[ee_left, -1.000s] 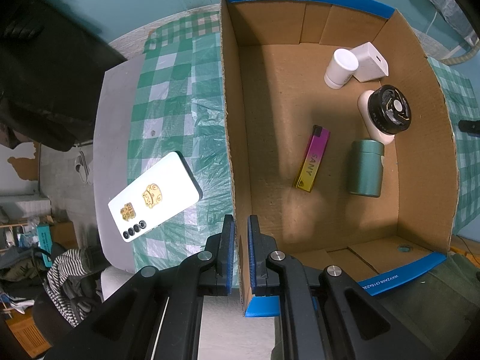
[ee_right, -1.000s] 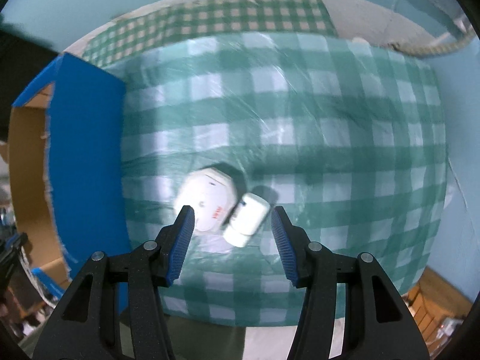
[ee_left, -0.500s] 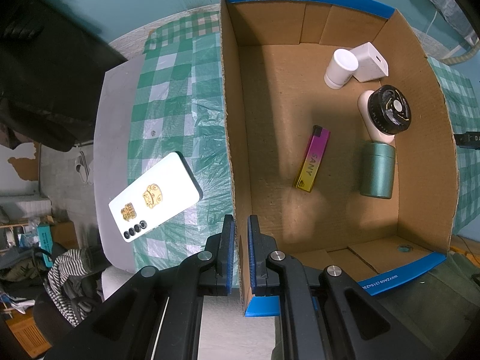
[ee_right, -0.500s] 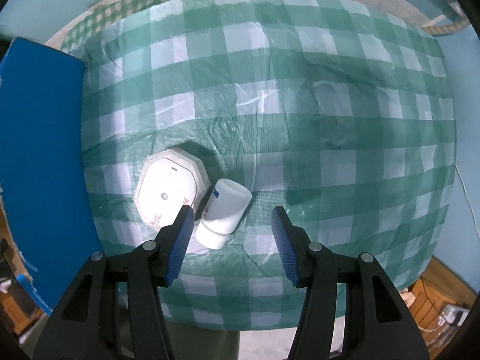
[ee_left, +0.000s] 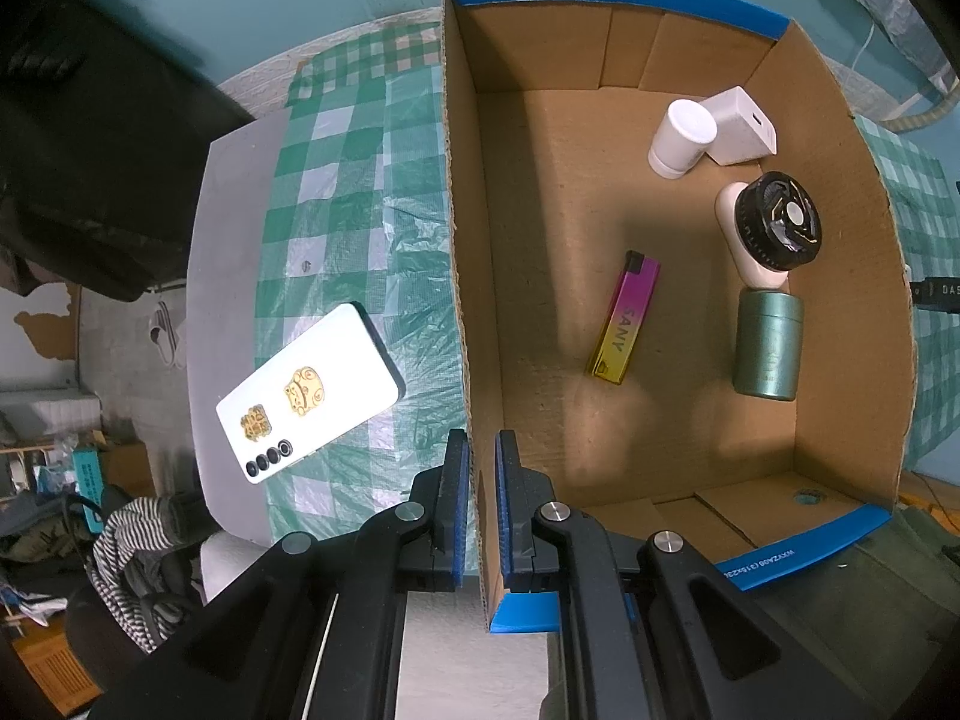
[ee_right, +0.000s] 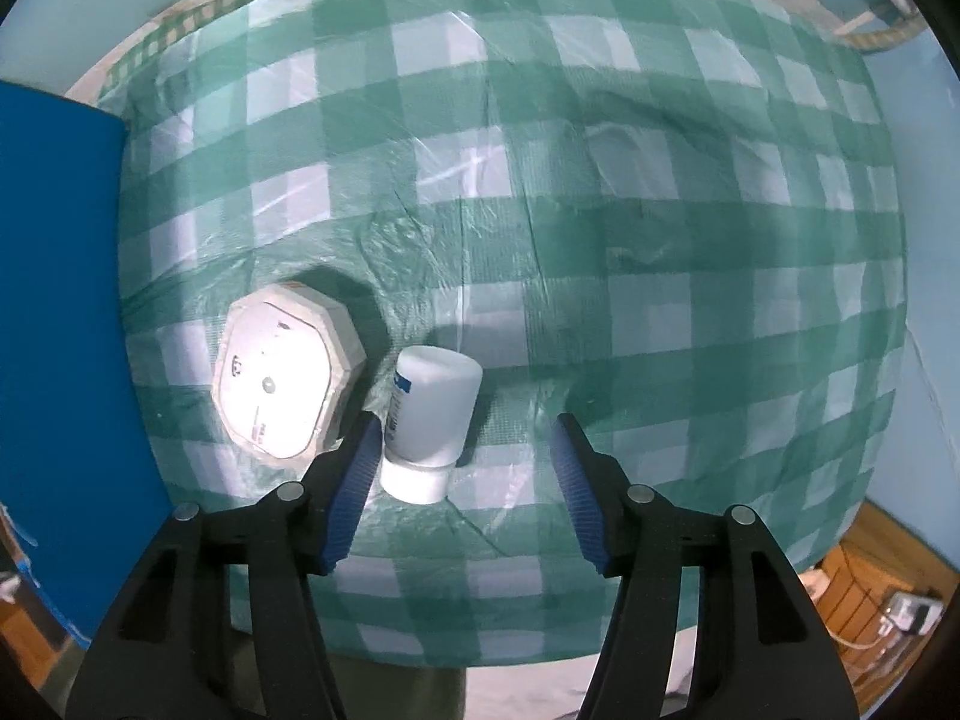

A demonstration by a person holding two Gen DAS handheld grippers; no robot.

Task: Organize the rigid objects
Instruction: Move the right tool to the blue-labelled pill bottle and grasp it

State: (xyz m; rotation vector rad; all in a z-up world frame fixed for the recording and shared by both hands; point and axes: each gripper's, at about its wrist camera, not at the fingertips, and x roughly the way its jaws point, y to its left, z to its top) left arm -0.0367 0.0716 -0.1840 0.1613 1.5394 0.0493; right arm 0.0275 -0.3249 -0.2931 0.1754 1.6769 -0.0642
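My left gripper [ee_left: 478, 450] is shut on the left wall of the cardboard box [ee_left: 465, 324]. In the box lie a pink-yellow lighter [ee_left: 624, 318], a green canister [ee_left: 768, 345], a black round fan on a cream case [ee_left: 777, 229], a white bottle [ee_left: 683, 138] and a white charger block [ee_left: 739, 126]. A white phone [ee_left: 306, 402] lies on the checked cloth left of the box. My right gripper [ee_right: 465, 438] is open just above a small white bottle [ee_right: 429, 414] lying on the cloth, its left finger next to the bottle. A white octagonal box [ee_right: 285, 378] lies beside it.
The blue outer side of the box [ee_right: 60, 312] fills the left of the right wrist view. The green checked cloth [ee_right: 600, 210] covers the table. The table's front edge lies below the right gripper. A dark jacket [ee_left: 90, 138] is at the far left.
My right gripper has moved right and down toward the small white bottle and the octagonal box, which now look larger. In the box the green canister has rolled right against the fan case. My left gripper stays put.
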